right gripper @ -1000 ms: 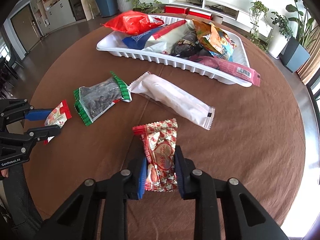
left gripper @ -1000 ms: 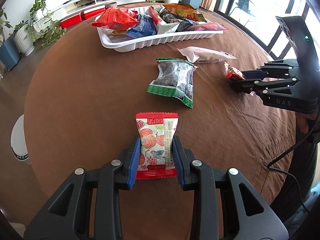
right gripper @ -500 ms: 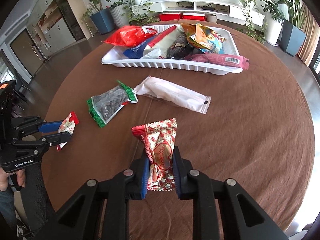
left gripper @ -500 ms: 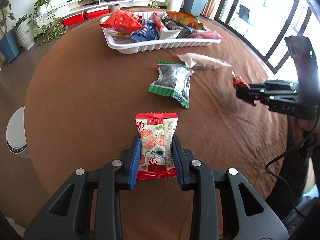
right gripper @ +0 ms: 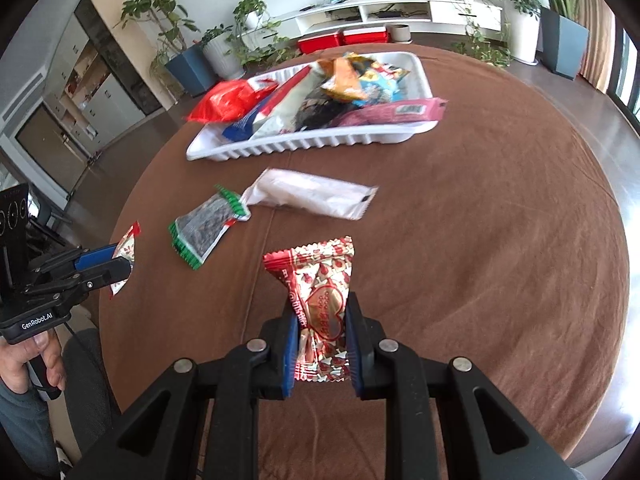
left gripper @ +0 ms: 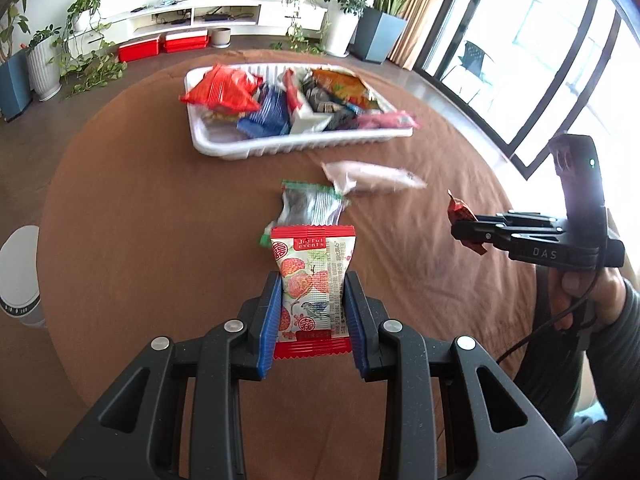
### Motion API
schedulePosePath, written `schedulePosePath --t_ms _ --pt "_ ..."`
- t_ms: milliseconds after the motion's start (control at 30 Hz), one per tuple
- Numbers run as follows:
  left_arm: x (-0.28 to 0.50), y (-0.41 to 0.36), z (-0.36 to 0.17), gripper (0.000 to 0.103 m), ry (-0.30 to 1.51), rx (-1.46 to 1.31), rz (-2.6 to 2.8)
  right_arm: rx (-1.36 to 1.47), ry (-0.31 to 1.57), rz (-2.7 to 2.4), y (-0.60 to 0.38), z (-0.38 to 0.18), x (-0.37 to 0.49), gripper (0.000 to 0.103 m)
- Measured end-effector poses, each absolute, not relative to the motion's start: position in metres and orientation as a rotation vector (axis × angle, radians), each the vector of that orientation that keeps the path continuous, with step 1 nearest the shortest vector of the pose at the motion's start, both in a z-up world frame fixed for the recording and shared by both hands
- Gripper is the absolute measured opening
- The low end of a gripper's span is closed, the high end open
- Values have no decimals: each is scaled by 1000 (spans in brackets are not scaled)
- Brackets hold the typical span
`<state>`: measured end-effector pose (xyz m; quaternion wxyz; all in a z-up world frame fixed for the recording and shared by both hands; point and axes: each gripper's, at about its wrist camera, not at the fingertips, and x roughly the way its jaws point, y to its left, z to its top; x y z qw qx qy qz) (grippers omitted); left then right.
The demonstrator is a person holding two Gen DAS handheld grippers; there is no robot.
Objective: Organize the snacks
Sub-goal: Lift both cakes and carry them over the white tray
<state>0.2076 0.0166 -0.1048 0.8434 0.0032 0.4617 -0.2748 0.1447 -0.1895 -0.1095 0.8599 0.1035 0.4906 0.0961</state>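
The left gripper (left gripper: pixel 312 312) has its jaws pinching a red-edged fruit-print packet (left gripper: pixel 312 276) across its lower half, blue pads flat on both long edges, the crimped bottom seam hanging just below them. The right gripper (right gripper: pixel 322 344) has its jaws pinching a shiny red heart-print packet (right gripper: pixel 320 304) the same way, low down, with the top fanning out above.

Both packets look very light, thin and crinkly, probably puffed with a little air. Film like this is slippery and gives under pressure, so a hold across the flat body near a seam, as here, seems safer than one on the bulging middle, where the contents could be crushed. They should drop cleanly once released.

The white tray (left gripper: pixel 296 146) is the landmark. Both held packets hang in the air, well on the near side of it, above the brown desk (left gripper: pixel 132 216). Just in front of the tray lies a long white wrapper (right gripper: pixel 312 196), soft and floppy by the look of it, best taken mid-length. Touching its end, further from the tray, lies a clear green-edged seed packet (right gripper: pixel 204 232), flat and loose, best taken across its width. The tray is already heaped with snacks, so I judge the free spots are few.
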Motion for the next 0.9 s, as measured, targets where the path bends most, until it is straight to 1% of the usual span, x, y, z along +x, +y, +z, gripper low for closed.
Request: schedulePosePath --t_ms 267,533,700,900 --pt "254 7 -64 28 896 -13 -583 274 952 135 -229 -80 167 22" --pt "320 -4 -23 28 826 -21 -547 251 852 159 -239 -24 222 22" --pt "361 -17 -18 28 829 6 -523 235 827 218 -219 -7 273 22" --pt "406 -36 -37 28 871 23 -504 201 860 249 -194 -18 320 22"
